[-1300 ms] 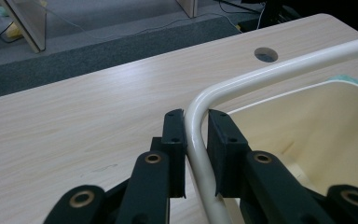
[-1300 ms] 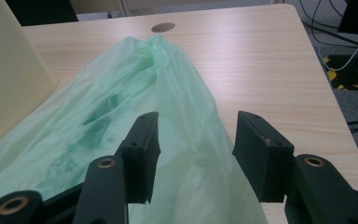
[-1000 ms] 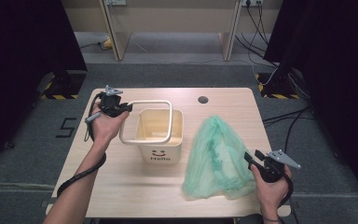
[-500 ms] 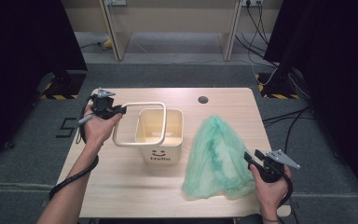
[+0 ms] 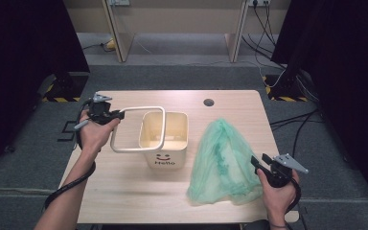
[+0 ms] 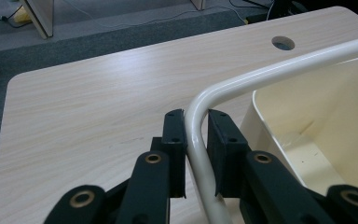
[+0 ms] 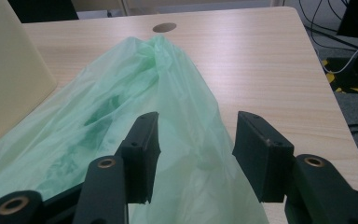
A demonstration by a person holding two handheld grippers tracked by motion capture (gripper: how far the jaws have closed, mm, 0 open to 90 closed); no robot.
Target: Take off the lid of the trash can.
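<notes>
A cream square bin (image 5: 165,160) with "Hello" on its front stands mid-table. My left gripper (image 5: 119,115) is shut on a cream rectangular ring (image 5: 139,109), which hangs tilted over the bin's left side. In the left gripper view the ring's tube (image 6: 261,72) runs between the pads, my left gripper (image 6: 196,126) clamped just below its rounded corner, the bin (image 6: 317,121) at right. A green plastic bag (image 5: 220,158) lies heaped right of the bin. My right gripper (image 5: 261,165) rests open at its near right edge. The bag (image 7: 168,93) lies below and between the spread jaws of my right gripper (image 7: 196,135), untouched by the pads.
A round cable hole (image 5: 208,102) sits in the wooden table (image 5: 124,191) near its far edge. Dark curtains stand on both sides, and desk legs and cables lie on the grey floor beyond. The bin's wall (image 7: 9,70) rises at the left of the right gripper view.
My left hand has carried the ring leftward, farther off the bin's top. The right hand and the bag have stayed still.
</notes>
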